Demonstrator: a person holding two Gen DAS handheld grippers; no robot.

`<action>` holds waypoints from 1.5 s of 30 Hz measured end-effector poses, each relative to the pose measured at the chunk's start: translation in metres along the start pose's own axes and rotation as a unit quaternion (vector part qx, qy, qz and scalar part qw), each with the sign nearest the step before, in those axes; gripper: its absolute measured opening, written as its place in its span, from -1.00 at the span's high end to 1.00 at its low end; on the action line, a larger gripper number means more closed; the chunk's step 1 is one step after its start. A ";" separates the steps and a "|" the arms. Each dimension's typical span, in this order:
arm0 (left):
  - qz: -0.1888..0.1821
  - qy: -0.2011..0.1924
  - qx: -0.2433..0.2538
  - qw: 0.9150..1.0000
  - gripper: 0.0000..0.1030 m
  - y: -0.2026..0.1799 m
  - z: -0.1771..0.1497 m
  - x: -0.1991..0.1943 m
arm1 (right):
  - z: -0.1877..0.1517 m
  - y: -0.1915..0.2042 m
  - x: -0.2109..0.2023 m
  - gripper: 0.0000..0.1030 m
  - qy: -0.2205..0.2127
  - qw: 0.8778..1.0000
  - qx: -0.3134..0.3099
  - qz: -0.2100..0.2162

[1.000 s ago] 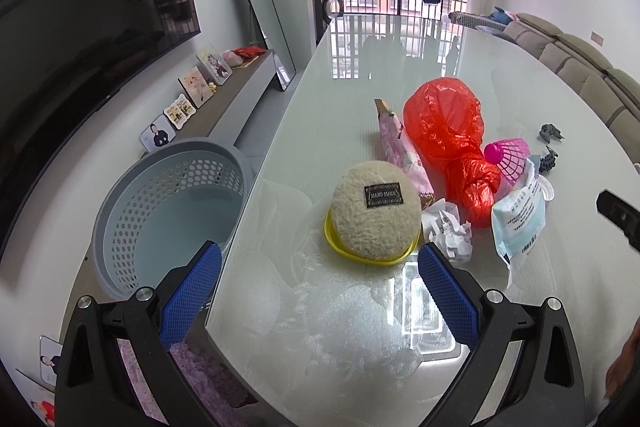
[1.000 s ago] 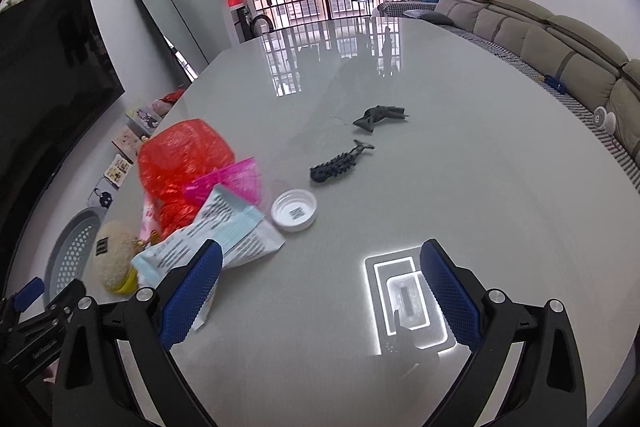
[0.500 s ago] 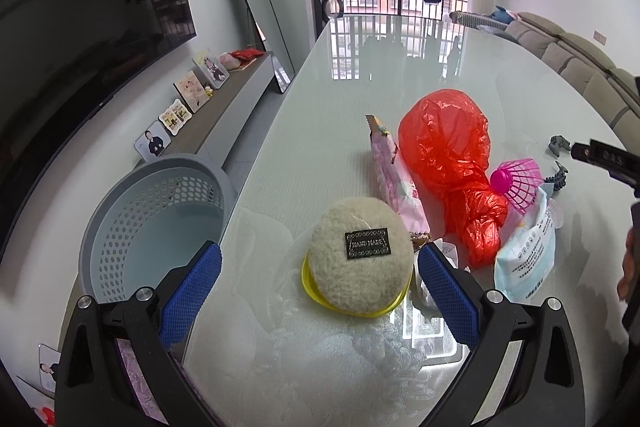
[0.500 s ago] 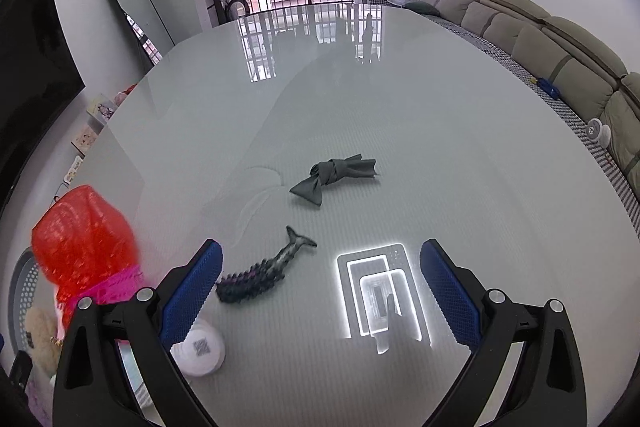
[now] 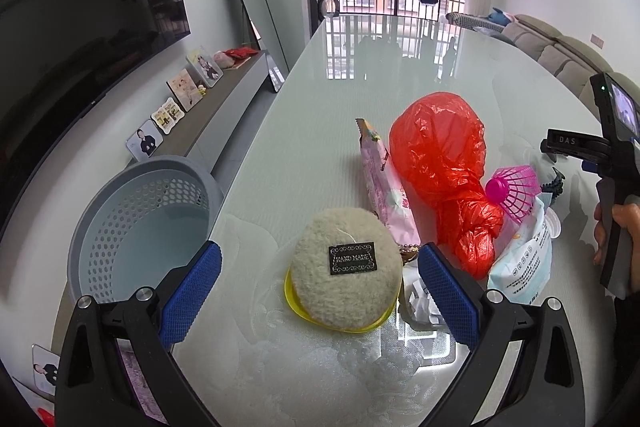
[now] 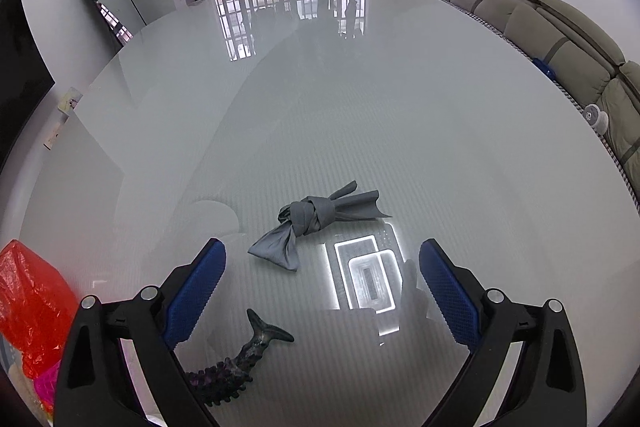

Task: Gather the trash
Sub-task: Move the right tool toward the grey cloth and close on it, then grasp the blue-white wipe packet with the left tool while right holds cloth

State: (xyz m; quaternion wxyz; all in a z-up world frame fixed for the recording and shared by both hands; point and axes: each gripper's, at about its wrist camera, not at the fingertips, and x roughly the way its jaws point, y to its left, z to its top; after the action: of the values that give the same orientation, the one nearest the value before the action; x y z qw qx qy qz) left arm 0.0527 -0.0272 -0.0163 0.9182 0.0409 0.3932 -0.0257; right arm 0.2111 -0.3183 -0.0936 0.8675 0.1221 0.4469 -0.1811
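Observation:
My left gripper (image 5: 320, 293) is open just above the glass table (image 5: 312, 155). A beige fuzzy puff labelled "HAND MADE" (image 5: 346, 267) on a yellow dish lies between its blue fingers. Crumpled white paper (image 5: 418, 301) sits by the right finger. Behind are a pink wrapper (image 5: 384, 183), a red plastic bag (image 5: 440, 155), a pink shuttlecock (image 5: 514, 191) and a white-blue packet (image 5: 524, 259). My right gripper (image 6: 320, 295) is open over the table. A grey knotted cloth (image 6: 316, 223) lies just ahead of it and a dark fish-tail toy (image 6: 236, 363) under its left finger.
A grey perforated basket (image 5: 140, 223) stands on the floor left of the table edge. A low shelf with photo frames (image 5: 180, 95) runs along the left wall. A sofa (image 6: 560, 39) lines the right side. A hand (image 5: 612, 227) holds the right tool's handle.
My right gripper has swung away from the trash pile and advanced to the knotted cloth. My left gripper has closed in slightly on the fuzzy puff. Both stay open.

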 end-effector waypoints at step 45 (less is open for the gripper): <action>-0.063 -0.032 0.066 0.995 -0.88 -0.063 -0.021 -0.032 | -0.112 -0.024 -0.121 0.67 -0.036 0.992 -0.023 0.123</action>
State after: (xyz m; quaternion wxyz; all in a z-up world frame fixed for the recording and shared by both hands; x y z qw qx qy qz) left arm 0.0104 -0.0869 -0.0114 0.9223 0.0758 0.3625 -0.1104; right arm 0.0541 -0.2736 -0.0597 0.9011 0.1497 0.4013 -0.0673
